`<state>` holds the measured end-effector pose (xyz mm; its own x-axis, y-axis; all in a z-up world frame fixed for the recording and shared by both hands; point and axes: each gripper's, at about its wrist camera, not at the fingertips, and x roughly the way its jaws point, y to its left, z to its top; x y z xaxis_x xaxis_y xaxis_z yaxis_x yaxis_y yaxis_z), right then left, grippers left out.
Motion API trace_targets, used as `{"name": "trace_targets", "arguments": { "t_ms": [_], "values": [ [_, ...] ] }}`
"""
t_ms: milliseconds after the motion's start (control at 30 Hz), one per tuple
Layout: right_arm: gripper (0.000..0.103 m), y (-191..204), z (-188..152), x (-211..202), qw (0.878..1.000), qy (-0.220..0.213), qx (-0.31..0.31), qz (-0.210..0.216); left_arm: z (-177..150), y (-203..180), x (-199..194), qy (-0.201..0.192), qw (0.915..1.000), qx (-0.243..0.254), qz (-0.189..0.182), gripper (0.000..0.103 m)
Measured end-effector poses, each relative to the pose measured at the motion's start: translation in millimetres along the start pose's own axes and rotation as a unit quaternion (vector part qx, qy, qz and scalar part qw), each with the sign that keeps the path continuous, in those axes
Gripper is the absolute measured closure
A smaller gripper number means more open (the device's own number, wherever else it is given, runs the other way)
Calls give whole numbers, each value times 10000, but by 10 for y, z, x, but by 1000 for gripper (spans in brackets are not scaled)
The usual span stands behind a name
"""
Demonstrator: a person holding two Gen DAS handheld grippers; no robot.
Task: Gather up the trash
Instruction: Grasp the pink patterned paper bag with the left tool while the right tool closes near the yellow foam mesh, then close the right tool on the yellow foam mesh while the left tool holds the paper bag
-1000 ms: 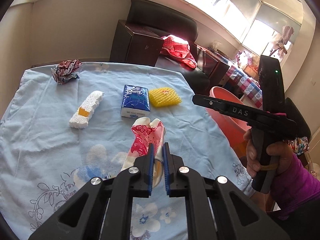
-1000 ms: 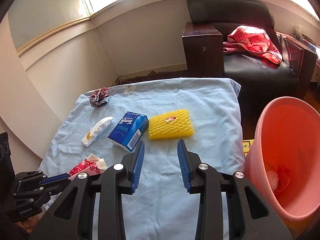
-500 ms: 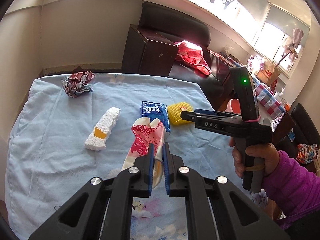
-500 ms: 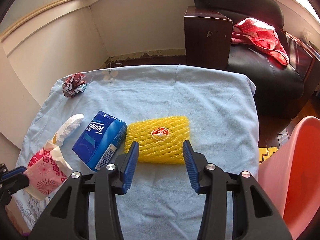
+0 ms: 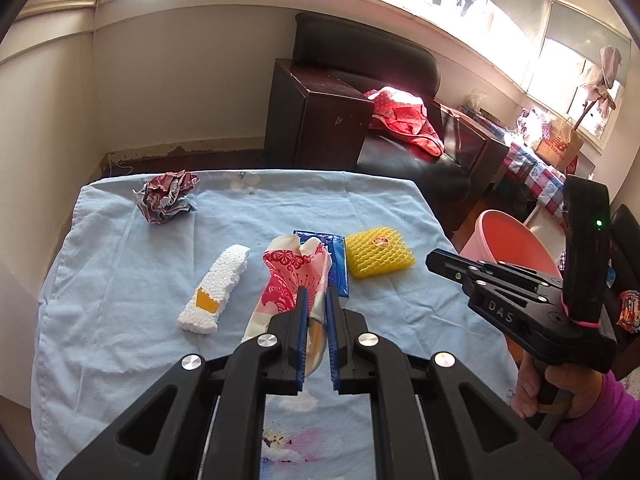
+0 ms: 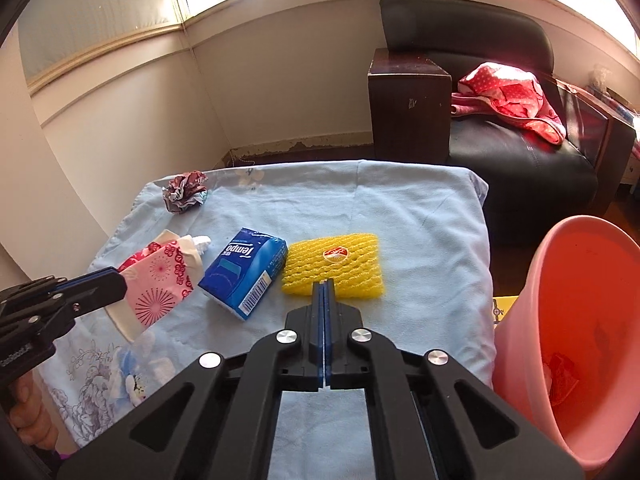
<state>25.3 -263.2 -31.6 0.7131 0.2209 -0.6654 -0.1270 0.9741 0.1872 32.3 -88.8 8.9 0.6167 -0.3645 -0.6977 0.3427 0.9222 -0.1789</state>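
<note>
My left gripper (image 5: 315,294) is shut on a pink floral paper wrapper (image 5: 294,276) and holds it above the blue tablecloth; the wrapper also shows in the right wrist view (image 6: 160,280). My right gripper (image 6: 324,286) is shut, its tips at the near edge of a yellow foam net (image 6: 334,266), with nothing seen between the pads. The net (image 5: 378,252) lies flat beside a blue Tempo tissue pack (image 6: 244,270). A white foam strip (image 5: 216,294) and a crumpled paper ball (image 5: 166,196) lie on the cloth.
A pink waste bin (image 6: 576,340) stands off the table's right edge with some scraps inside. A dark armchair (image 6: 500,92) with a red cloth and a brown cabinet (image 5: 320,120) stand behind the table. The table's blue cloth (image 6: 400,208) ends near the wall.
My right gripper has closed from wide open and drawn back to the net's near edge. My left gripper still holds the wrapper and has lifted and swung left.
</note>
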Motion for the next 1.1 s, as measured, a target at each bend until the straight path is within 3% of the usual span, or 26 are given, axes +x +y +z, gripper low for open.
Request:
{"name": "trace_targets", "arguments": {
  "t_ms": [333,533,600,633,667,1100],
  "values": [
    [102,-209,-29,-432,9987,-406,294,-33,121,-288,-22,-180,9994,256,165,95],
    [101,-157,78,-183,9995,57,270,166,125,-347,-58,-277,9985,349,309,95],
    [82,-118,115,-42,9992,244,222,229,127,-335,-63,-284,9985,323,342,95],
    [63,-97,128,23,9992,276,190,240,128,-321,-60,-275,9986,296,350,95],
    [56,-85,142,84,9992,291,175,226,132,-305,-55,-267,9986,270,366,95],
    [56,26,203,794,9955,832,-300,-335,175,-169,51,-254,9988,132,400,95]
  ]
}}
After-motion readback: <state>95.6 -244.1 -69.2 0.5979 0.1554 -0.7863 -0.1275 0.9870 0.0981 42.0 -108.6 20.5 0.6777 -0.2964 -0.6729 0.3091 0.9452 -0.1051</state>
